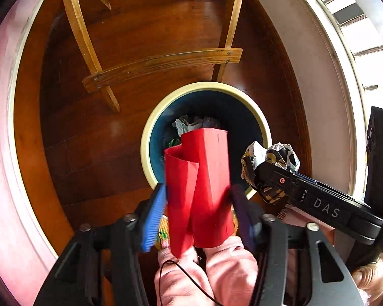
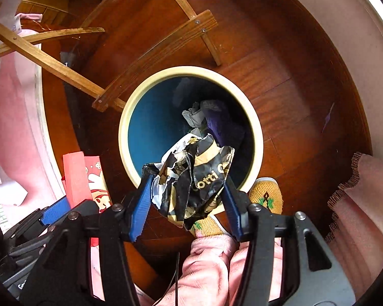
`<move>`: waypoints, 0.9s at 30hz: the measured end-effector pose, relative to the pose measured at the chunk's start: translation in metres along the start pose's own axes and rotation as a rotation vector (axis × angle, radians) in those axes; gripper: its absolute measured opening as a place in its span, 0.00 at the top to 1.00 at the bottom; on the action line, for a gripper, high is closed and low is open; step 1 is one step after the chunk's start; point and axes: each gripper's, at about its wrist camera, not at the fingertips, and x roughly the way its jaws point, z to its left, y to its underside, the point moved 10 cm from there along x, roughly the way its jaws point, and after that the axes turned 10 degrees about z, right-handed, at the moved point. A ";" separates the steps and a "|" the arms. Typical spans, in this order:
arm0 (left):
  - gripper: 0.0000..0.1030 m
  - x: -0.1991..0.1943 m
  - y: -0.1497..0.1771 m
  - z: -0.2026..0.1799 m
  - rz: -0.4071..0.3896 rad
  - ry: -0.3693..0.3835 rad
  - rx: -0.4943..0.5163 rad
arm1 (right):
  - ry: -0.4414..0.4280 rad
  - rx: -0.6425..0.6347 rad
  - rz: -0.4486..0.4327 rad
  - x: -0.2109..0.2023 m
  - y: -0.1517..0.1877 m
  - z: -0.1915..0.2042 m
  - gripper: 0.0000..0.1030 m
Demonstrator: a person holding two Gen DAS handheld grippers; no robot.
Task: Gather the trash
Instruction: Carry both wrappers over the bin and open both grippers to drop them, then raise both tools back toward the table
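My left gripper [image 1: 198, 191] is shut on a red paper carton [image 1: 199, 188], held upright over the near rim of a round bin [image 1: 150, 132] with a cream rim and a blue inside. My right gripper [image 2: 187, 181] is shut on a crumpled black, gold and white wrapper [image 2: 194, 178], held above the bin's [image 2: 130, 117] near edge. In the left wrist view the right gripper [image 1: 252, 170] with its wrapper [image 1: 275, 155] hangs just right of the bin. Crumpled paper [image 2: 199, 114] lies inside the bin. The red carton [image 2: 76, 178] shows at the left of the right wrist view.
A wooden chair frame [image 1: 163, 63] stands on the dark wood floor [image 1: 89, 140] just beyond the bin. Pink walls with a white skirting [image 1: 319, 76] curve round both sides. Pink trouser legs [image 2: 212, 267] and a yellow knitted slipper [image 2: 265, 196] are beside the bin.
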 end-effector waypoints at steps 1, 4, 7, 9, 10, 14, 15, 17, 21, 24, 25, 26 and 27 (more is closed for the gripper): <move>0.24 0.004 -0.002 0.002 -0.002 0.001 0.003 | 0.001 0.002 0.004 0.006 -0.002 -0.001 0.47; 0.20 0.011 -0.006 0.007 -0.021 -0.022 -0.004 | 0.017 -0.005 0.010 0.016 -0.007 -0.004 0.39; 0.16 0.010 -0.007 0.015 -0.042 -0.033 -0.029 | 0.048 -0.031 0.004 0.017 -0.009 -0.003 0.36; 0.16 0.004 -0.006 0.018 -0.055 -0.037 -0.042 | 0.060 -0.047 -0.004 0.015 -0.009 0.000 0.36; 0.16 0.001 -0.006 0.019 -0.061 -0.040 -0.047 | 0.065 -0.053 -0.008 0.014 -0.009 0.001 0.36; 0.16 -0.014 -0.004 0.023 -0.087 -0.055 -0.050 | 0.087 -0.082 -0.025 0.004 -0.007 0.007 0.34; 0.16 -0.017 -0.004 0.023 -0.093 -0.059 -0.050 | 0.092 -0.090 -0.030 0.001 -0.006 0.008 0.34; 0.16 -0.024 -0.002 0.022 -0.105 -0.067 -0.054 | 0.098 -0.105 -0.037 -0.004 -0.004 0.012 0.34; 0.16 -0.041 0.000 0.019 -0.126 -0.074 -0.061 | 0.104 -0.125 -0.046 -0.015 0.002 0.018 0.34; 0.16 -0.060 0.004 0.016 -0.148 -0.084 -0.063 | 0.106 -0.132 -0.052 -0.029 0.010 0.024 0.34; 0.16 -0.069 0.006 0.015 -0.157 -0.087 -0.061 | 0.107 -0.135 -0.056 -0.035 0.012 0.026 0.34; 0.16 -0.078 0.010 0.012 -0.168 -0.089 -0.061 | 0.110 -0.140 -0.061 -0.043 0.015 0.028 0.34; 0.16 -0.089 0.013 0.010 -0.180 -0.091 -0.062 | 0.113 -0.147 -0.068 -0.052 0.018 0.031 0.34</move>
